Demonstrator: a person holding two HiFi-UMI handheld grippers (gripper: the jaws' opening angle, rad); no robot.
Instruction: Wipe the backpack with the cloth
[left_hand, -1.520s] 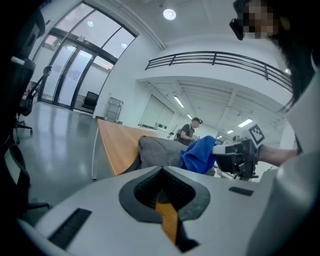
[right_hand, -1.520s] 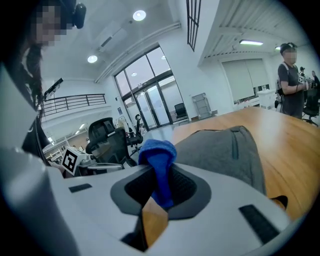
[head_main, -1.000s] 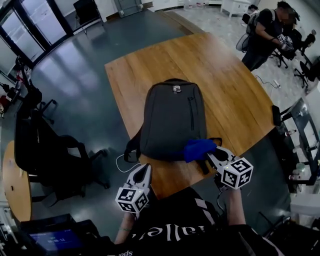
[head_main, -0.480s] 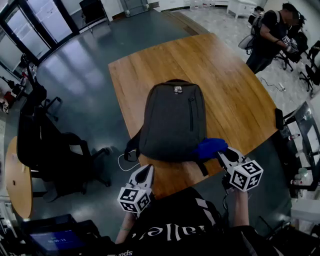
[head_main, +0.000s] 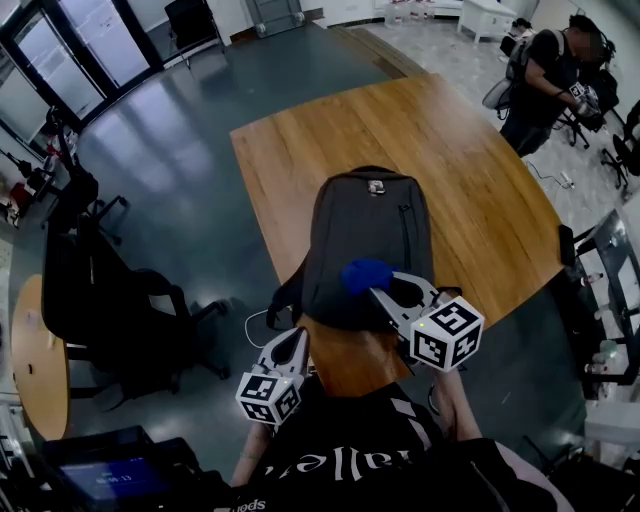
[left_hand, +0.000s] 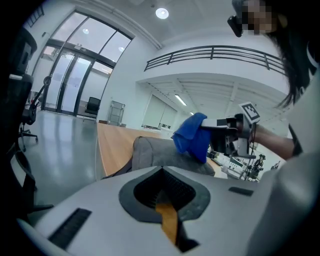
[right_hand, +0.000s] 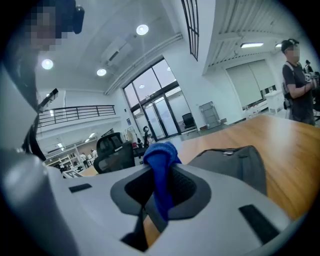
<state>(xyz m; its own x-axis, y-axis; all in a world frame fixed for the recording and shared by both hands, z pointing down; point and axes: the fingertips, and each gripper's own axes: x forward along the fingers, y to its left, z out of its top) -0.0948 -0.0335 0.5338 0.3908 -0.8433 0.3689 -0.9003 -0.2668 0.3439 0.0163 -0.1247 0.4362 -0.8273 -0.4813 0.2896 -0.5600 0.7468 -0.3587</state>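
Backpack (head_main: 370, 240) lies flat on the wooden bench (head_main: 470, 180) in the head view, its near end at the bench edge closest to the person. The blue cloth (head_main: 366, 274) sits on that near end, about the middle of its width, held by the right gripper (head_main: 398, 296), which reaches in from the right. A second ago the cloth was at the pack's near right corner, and half a second ago just off its right edge, so it has come back leftward onto the fabric. I read that as a wiping pass across the near end, with most of the pack farther up not yet covered. The left gripper (head_main: 289, 342) hangs off the bench edge by the person's body, apart from the pack, much where it was. In the left gripper view its jaws (left_hand: 162, 187) are together with nothing between them. Beyond them the grey pack (left_hand: 155, 154) lies on the bench (left_hand: 112, 145) with the cloth (left_hand: 192, 136) draped down from the right gripper (left_hand: 226, 134) — its lower edge seems to touch the fabric, though I cannot be sure. In the right gripper view the jaws (right_hand: 160, 192) are clamped on the cloth (right_hand: 160, 162), which bunches up above them; the pack (right_hand: 235, 160) lies just ahead to the right, and a person (right_hand: 296, 85) stands beyond the bench (right_hand: 285, 132).
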